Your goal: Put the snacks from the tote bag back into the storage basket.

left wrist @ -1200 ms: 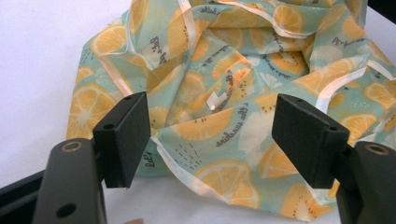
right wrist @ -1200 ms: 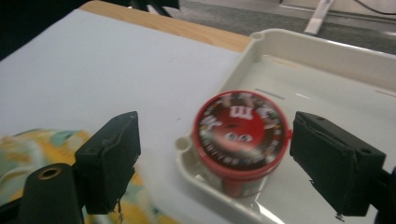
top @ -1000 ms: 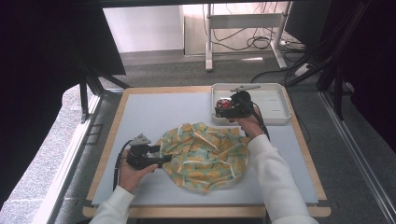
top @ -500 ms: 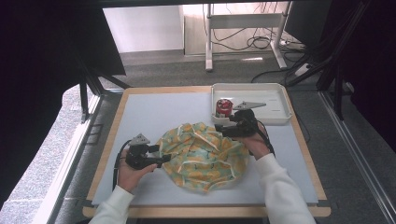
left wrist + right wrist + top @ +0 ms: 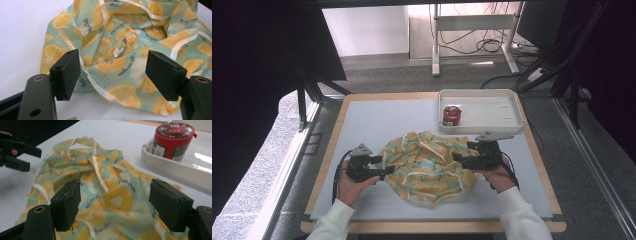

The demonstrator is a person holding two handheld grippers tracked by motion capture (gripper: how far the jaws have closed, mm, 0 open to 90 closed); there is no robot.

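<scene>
Grey carpet floor [image 5: 387,75]; white-legged desk [image 5: 472,30] behind; cables [image 5: 492,46]; bright light.

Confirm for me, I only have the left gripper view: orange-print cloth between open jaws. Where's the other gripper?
Observer: The right gripper is at the cloth's opposite edge, jaws open, nothing held.
Operator: Anything else on the table?
Observer: A white tray at the far right, beyond the cloth.
Operator: Tray loaded?
Observer: One red-lidded can stands upright in its left end.
Operator: Left gripper touching cloth?
Observer: From the high view, the left gripper sits at the cloth's left edge; contact cannot be told.
</scene>
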